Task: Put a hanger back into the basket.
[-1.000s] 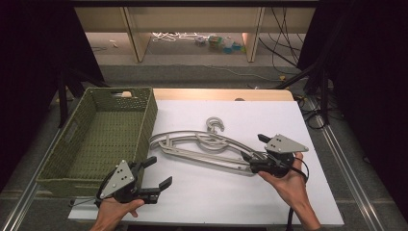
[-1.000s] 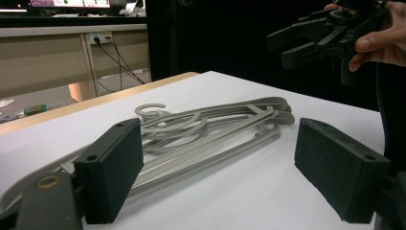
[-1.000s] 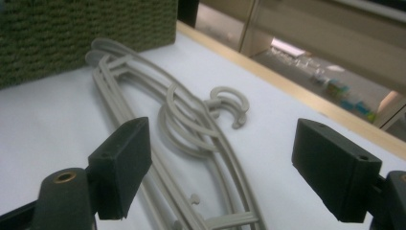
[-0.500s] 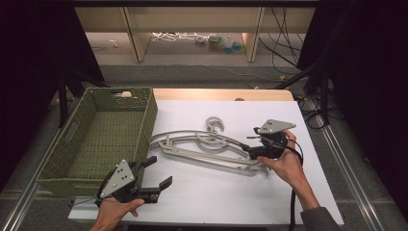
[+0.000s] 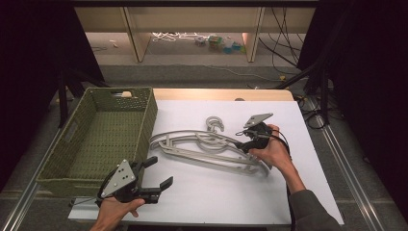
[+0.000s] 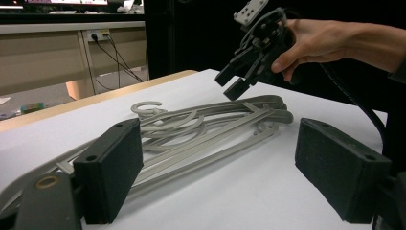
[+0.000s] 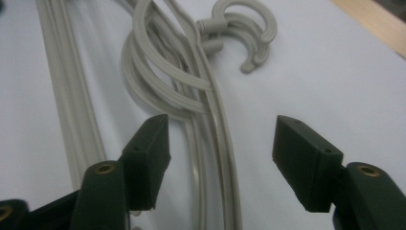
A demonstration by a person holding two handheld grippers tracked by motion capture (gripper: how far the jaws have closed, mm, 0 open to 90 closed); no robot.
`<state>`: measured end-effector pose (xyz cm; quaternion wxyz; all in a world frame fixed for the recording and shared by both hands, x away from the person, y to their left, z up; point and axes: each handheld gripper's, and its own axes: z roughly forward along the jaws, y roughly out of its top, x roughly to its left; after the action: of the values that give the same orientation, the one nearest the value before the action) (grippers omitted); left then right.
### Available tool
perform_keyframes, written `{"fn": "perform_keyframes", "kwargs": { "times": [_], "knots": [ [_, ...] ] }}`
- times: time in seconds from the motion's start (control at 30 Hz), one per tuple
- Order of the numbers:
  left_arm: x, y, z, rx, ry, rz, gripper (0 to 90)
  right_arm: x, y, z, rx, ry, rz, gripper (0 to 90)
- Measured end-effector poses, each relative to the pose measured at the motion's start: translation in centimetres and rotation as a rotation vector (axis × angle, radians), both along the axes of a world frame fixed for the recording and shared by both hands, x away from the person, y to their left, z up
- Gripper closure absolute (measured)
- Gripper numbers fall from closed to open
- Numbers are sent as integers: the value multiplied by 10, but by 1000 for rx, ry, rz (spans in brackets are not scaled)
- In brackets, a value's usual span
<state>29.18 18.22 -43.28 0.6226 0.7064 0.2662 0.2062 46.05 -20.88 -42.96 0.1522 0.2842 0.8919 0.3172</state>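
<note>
A stack of grey plastic hangers (image 5: 202, 149) lies on the white table sheet (image 5: 216, 202), hooks pointing away from me. My right gripper (image 5: 239, 145) hovers over the stack's right half, just right of the hooks. In the right gripper view its jaws straddle the hangers' upper arms (image 7: 191, 91) near the neck. The right gripper (image 7: 220, 129) has just been closing, and its pads stand off the plastic on both sides. My left gripper (image 5: 159, 172) rests open near the front edge, left of the stack, aimed at the hangers (image 6: 210, 129). The right gripper (image 6: 234, 81) shows above them.
A green woven basket (image 5: 96, 139), with nothing in it, stands on the left side of the table, close beside my left gripper. A wooden table edge (image 5: 216, 94) runs along the back. Black cables trail from both grippers.
My right hand has moved away from me and leftward along the hangers, from their right end to the neck by the hooks. Its jaws look narrower. The left gripper has stayed put.
</note>
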Motion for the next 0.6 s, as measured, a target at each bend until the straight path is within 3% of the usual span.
{"fn": "perform_keyframes", "kwargs": {
  "times": [0.07, 0.1, 0.23, 0.6],
  "knots": [
    [0, 0, 0, -1, 4, 3, 162, 4, 3, -7, -13, 3, -6, 416],
    [0, 0, 0, -3, 6, 3, 162, 5, 5, -8, -25, 35, -10, 431],
    [0, 0, 0, 2, 6, 1, 162, 12, 7, -18, -55, 32, 9, 478],
    [0, 0, 0, 5, 11, 1, 162, 22, 14, -24, -79, 68, 23, 605]
  ]
}}
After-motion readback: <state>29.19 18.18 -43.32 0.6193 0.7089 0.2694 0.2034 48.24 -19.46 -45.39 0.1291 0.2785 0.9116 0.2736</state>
